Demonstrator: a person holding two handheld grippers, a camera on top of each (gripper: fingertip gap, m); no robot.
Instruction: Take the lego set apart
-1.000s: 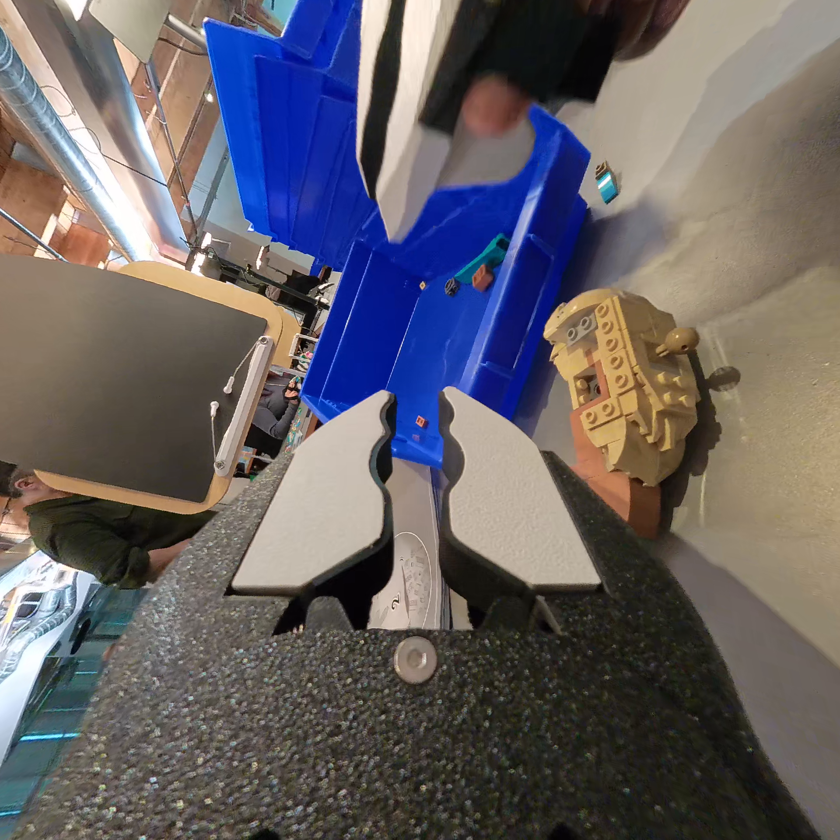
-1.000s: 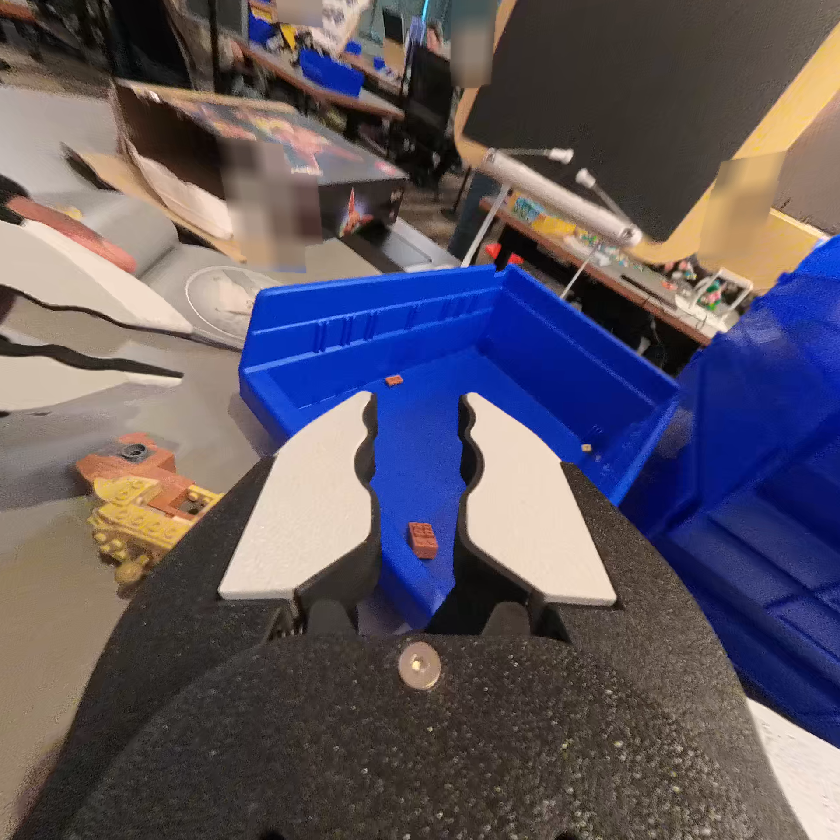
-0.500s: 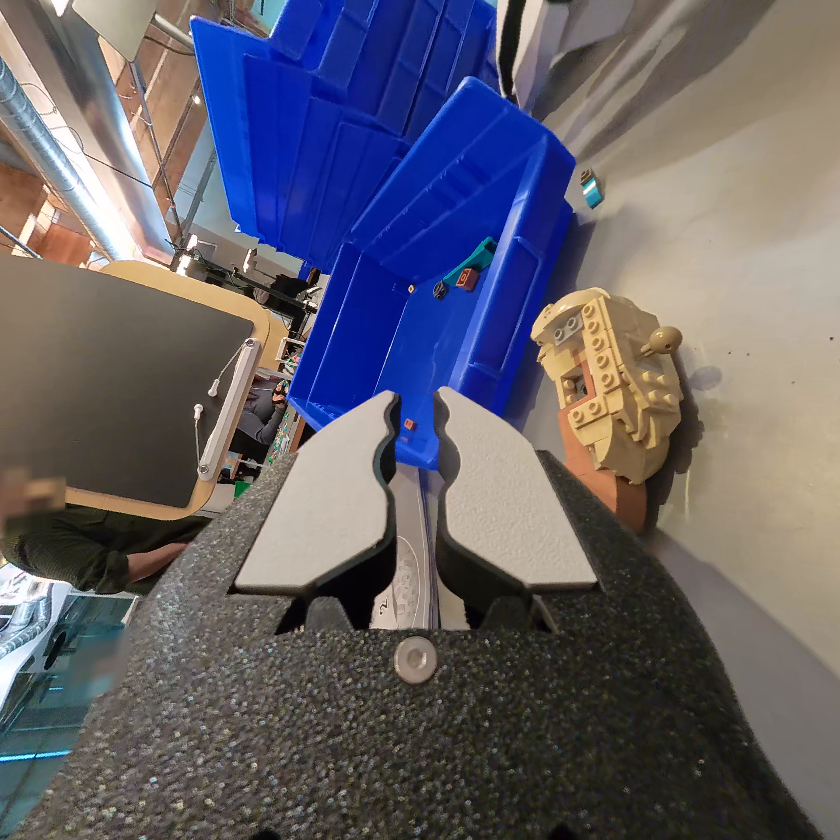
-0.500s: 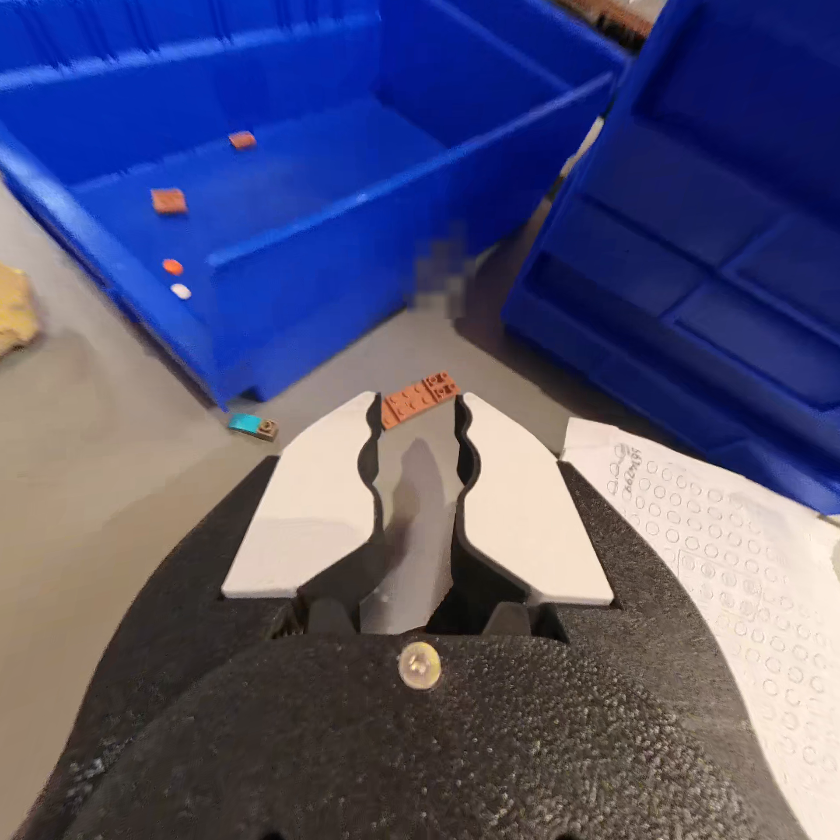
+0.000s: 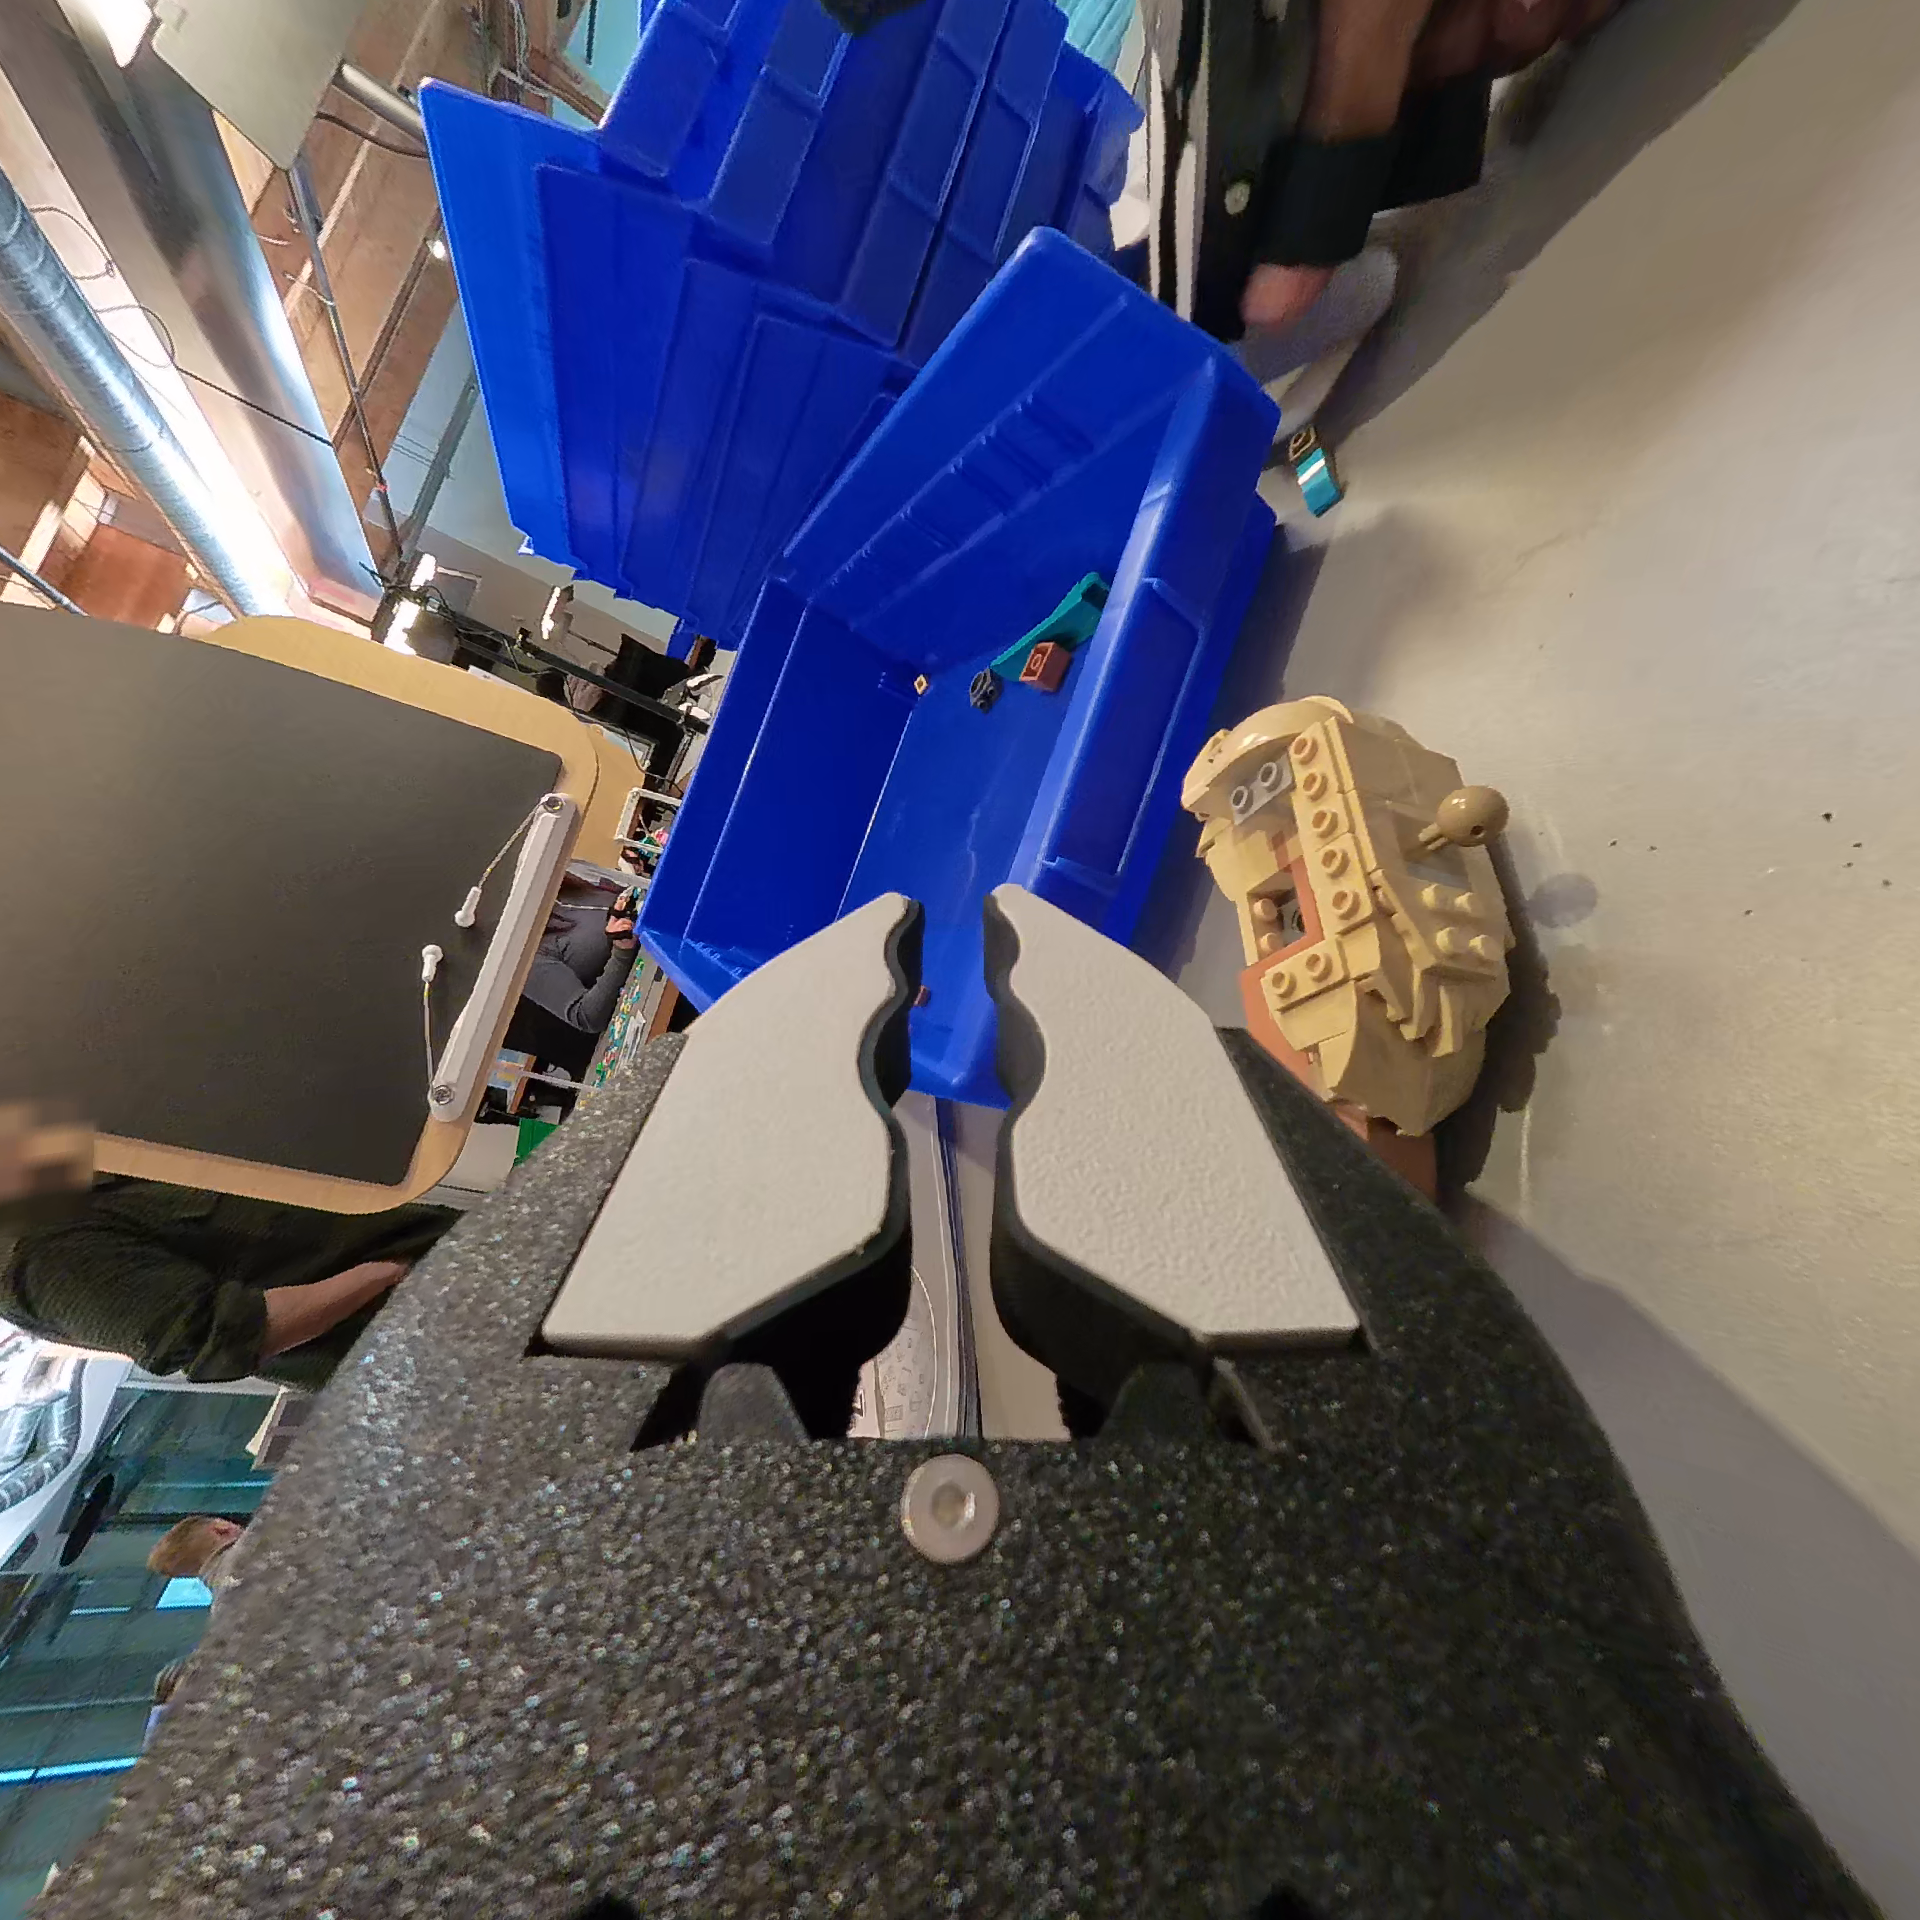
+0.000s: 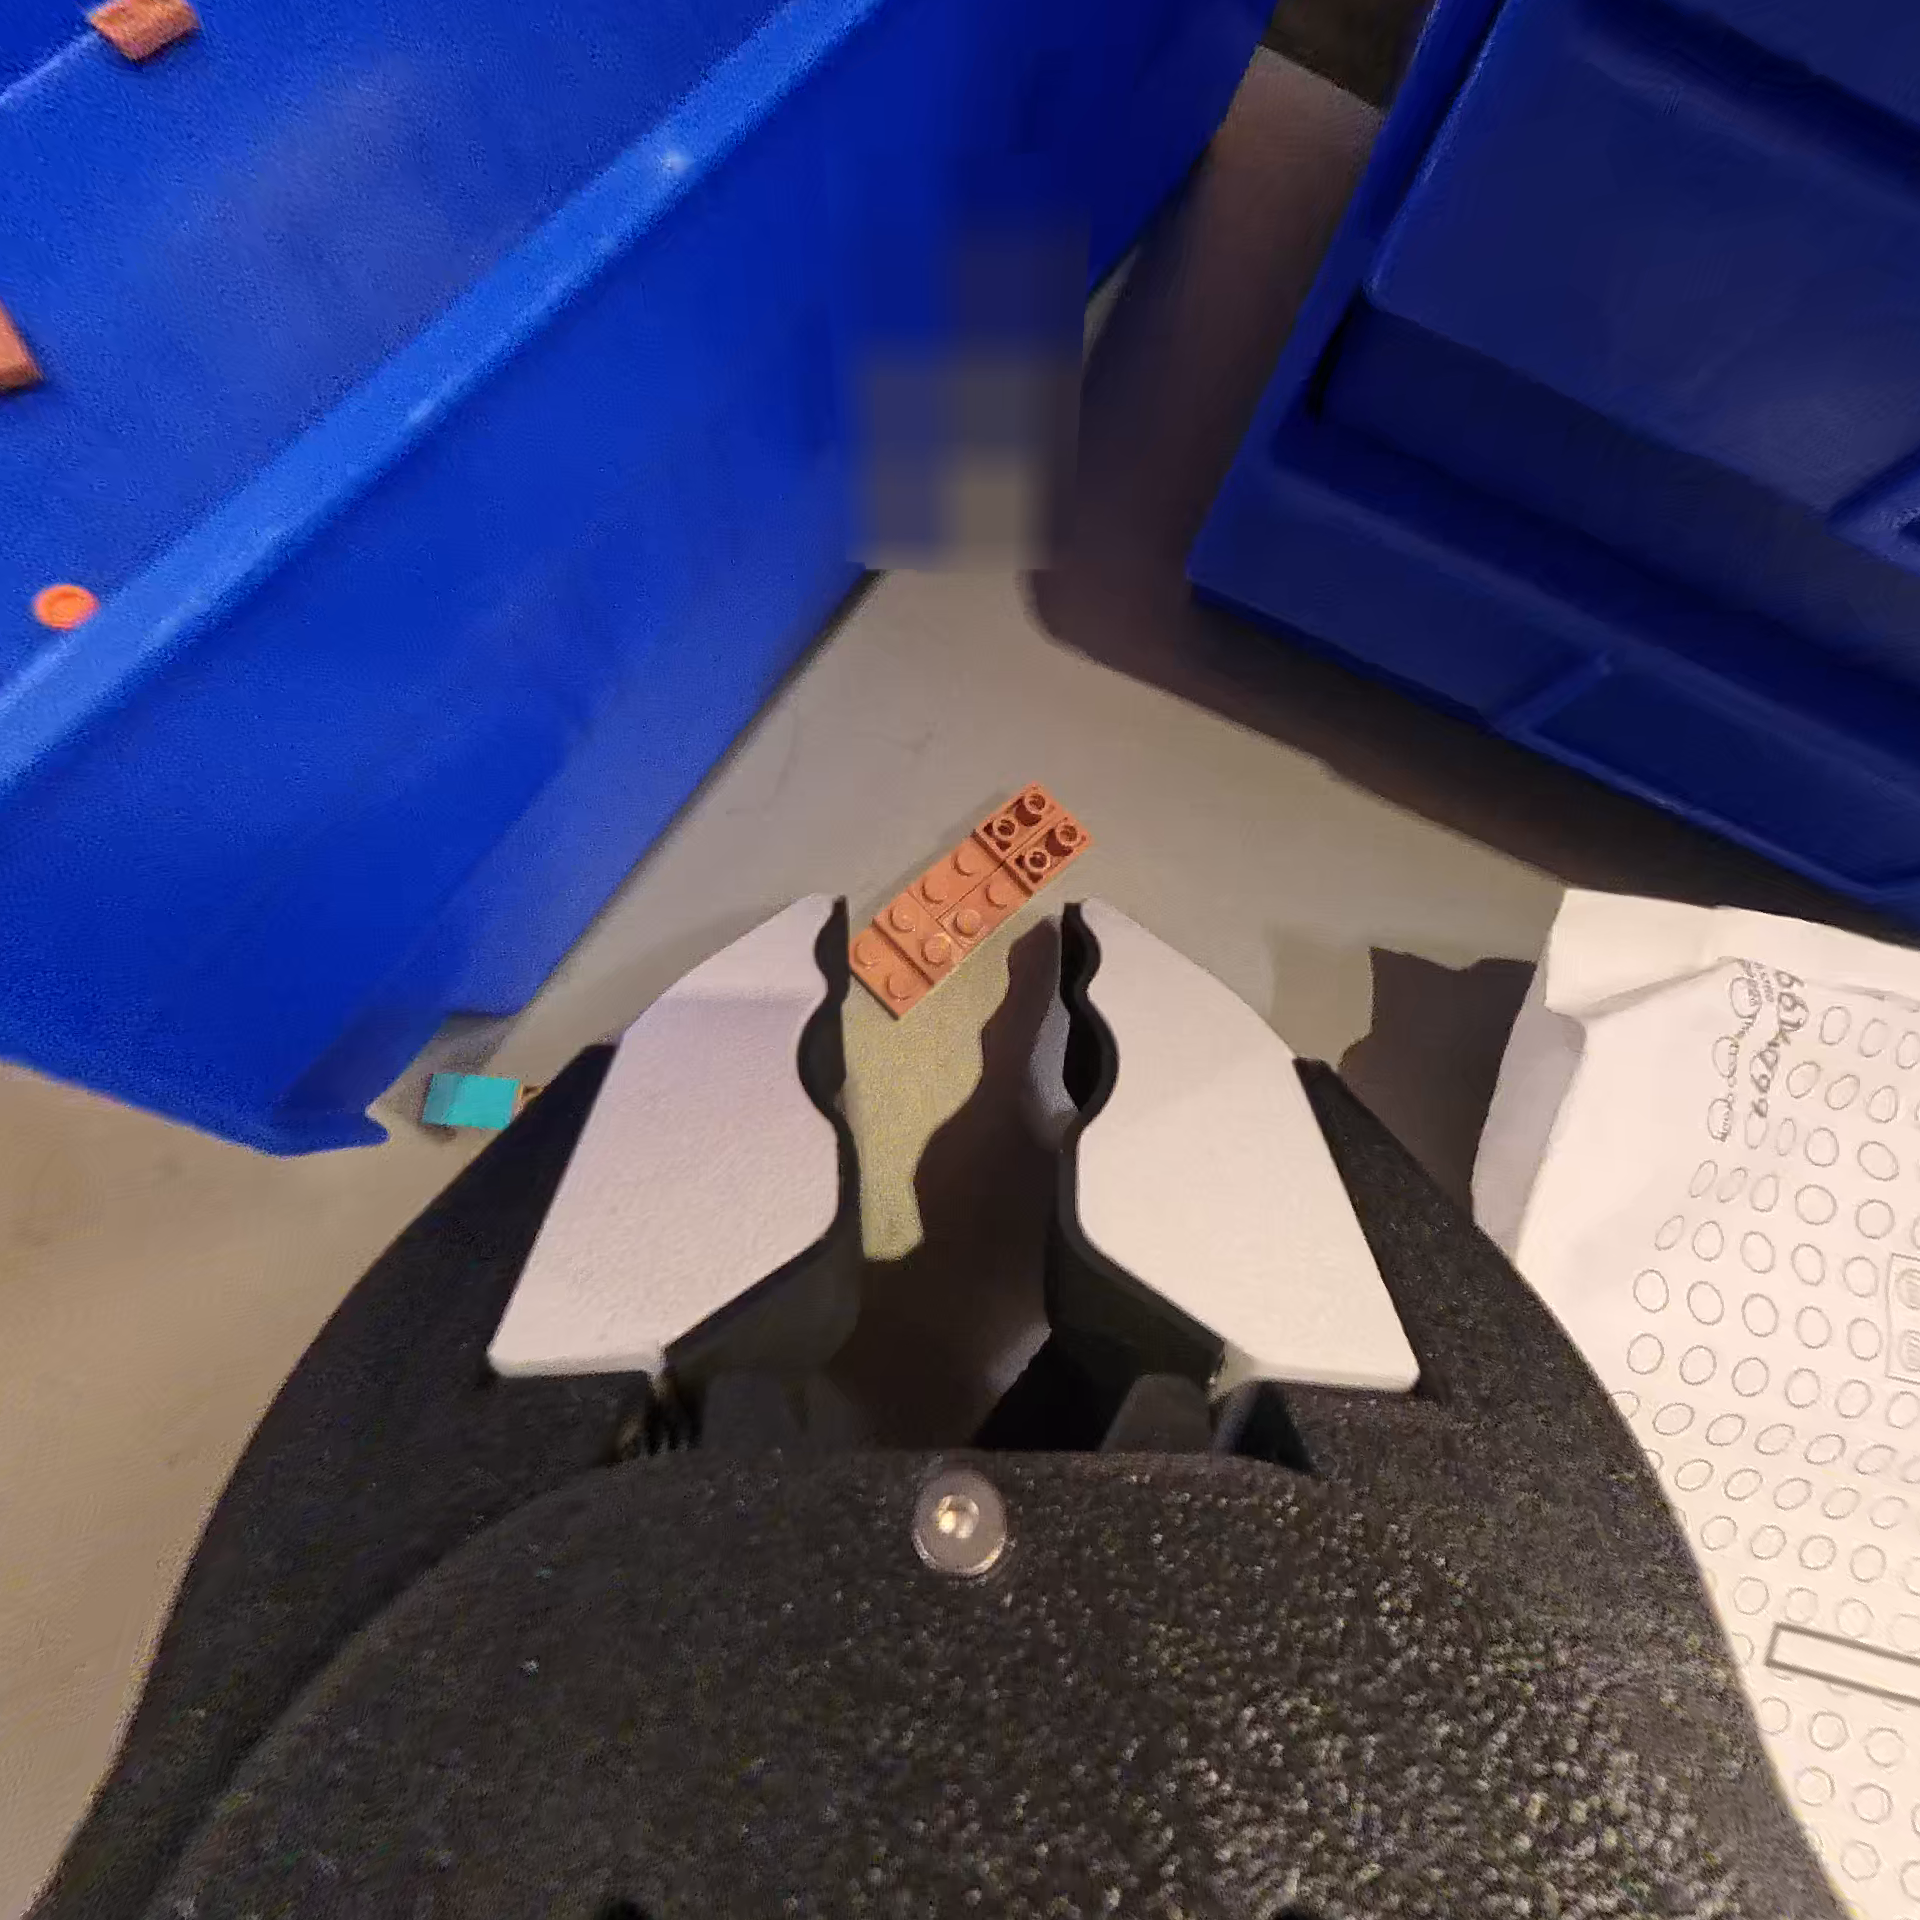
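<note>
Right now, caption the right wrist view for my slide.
Open hand-held gripper poised over a flat brown studded brick plate on grey tabletop, between blue plastic bins.

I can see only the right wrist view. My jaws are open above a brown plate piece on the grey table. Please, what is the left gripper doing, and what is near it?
Observer: The left gripper holds nothing; its jaws stand a little apart, pointing at the open blue bin.
Operator: Is something inside that bin at the far end?
Observer: Yes, a teal piece, a small brown brick and a dark small part lie together there.
Operator: And beside the bin, on the table?
Observer: A tan brick model with a round knob lies right next to the bin's outer wall.
</note>
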